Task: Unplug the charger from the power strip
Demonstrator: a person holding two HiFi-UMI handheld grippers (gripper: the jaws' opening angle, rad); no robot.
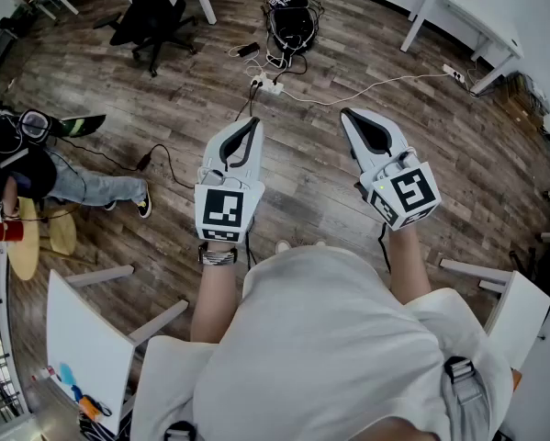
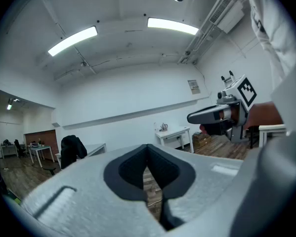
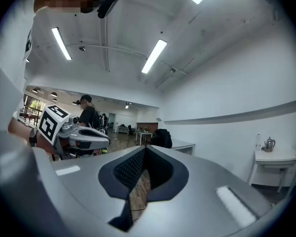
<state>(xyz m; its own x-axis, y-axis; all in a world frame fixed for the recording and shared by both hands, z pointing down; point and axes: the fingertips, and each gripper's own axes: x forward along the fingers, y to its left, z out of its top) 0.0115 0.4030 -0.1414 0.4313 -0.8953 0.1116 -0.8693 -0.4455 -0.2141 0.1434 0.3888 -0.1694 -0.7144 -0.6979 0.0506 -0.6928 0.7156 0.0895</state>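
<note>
While the left tongs [image 1: 251,125] and right tongs [image 1: 350,116] both stand shut and empty, the power strip [image 1: 266,85] lies well apart, the unplugging seemingly not yet begun.

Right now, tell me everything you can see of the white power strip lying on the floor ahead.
The power strip is a small white block, plastic by its look. It lies flat on the wood floor, upper middle of the head view, just below a heap of black gear. Plugs sit in it, too small to count. A long white cable runs off to the right, and a black cable leaves on the near side.
</note>
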